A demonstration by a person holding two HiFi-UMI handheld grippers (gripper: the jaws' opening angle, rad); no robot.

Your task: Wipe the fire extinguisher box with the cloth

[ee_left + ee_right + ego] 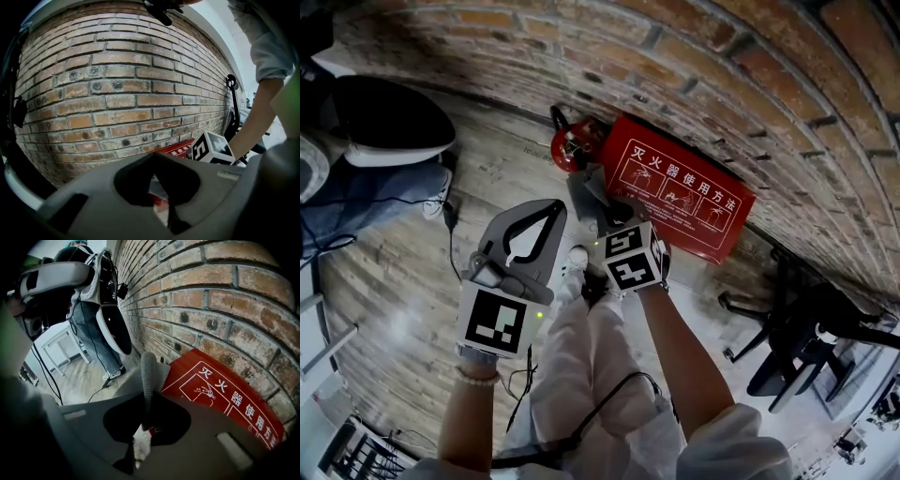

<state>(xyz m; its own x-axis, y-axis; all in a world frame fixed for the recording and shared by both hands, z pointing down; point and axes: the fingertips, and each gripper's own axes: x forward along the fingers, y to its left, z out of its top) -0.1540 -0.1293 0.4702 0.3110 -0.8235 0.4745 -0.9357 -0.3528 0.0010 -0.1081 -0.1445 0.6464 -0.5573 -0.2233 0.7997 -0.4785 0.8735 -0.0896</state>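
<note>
Brick wall (117, 84) behind; right tongs (148, 399) pinch cloth (148, 371) (left tongs (154, 157) closed).

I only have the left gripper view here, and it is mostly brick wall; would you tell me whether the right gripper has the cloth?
Observer: Yes. In the right gripper view the right gripper is shut on the grey cloth, which stands up from between its jaws.
Operator: Thank you. And how does the fire extinguisher box lie?
Observer: In the head view the red fire extinguisher box lies on the floor at the foot of the brick wall, with its whole printed face showing.
</note>
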